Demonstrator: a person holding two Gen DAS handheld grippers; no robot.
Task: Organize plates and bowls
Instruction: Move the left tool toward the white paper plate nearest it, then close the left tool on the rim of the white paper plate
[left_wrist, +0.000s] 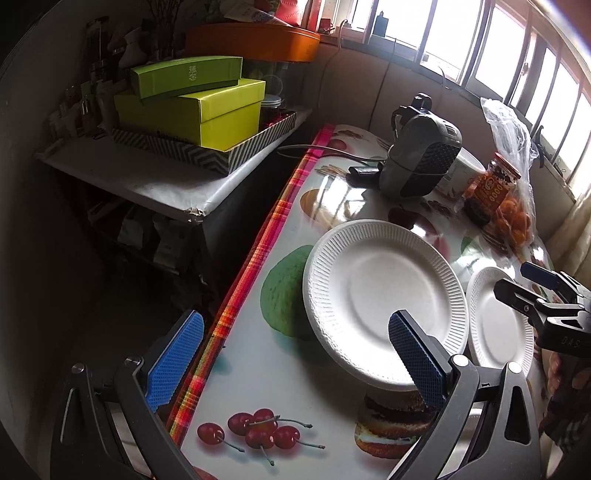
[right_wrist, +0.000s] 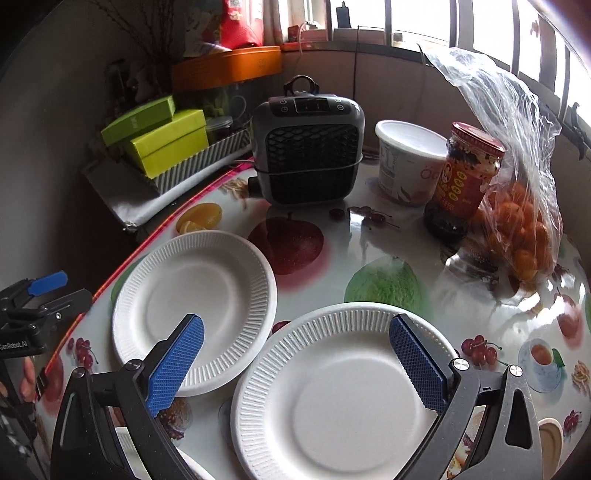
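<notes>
1. On the far left I see green boxes (right_wrist: 162, 136) stacked on a side shelf (left_wrist: 155, 184) beside the counter (right_wrist: 362, 236).
2. My left claw (left_wrist: 295, 363) is spread wide and holds nothing; its left finger hangs past the counter's left edge, its right finger over the near rim of the left plate (left_wrist: 384, 299).
3. That left plate (right_wrist: 195, 306) lies flat near the counter's left edge, just beside the right plate (right_wrist: 343, 391), their rims overlapping or touching.
4. My right claw (right_wrist: 295, 363) is also wide and empty, straddling the right plate.
5. Farther back stand a grey heater (right_wrist: 308, 147), a white tub (right_wrist: 406, 162), a red-lidded jar (right_wrist: 465, 177) and a bag of oranges (right_wrist: 517, 206).
</notes>
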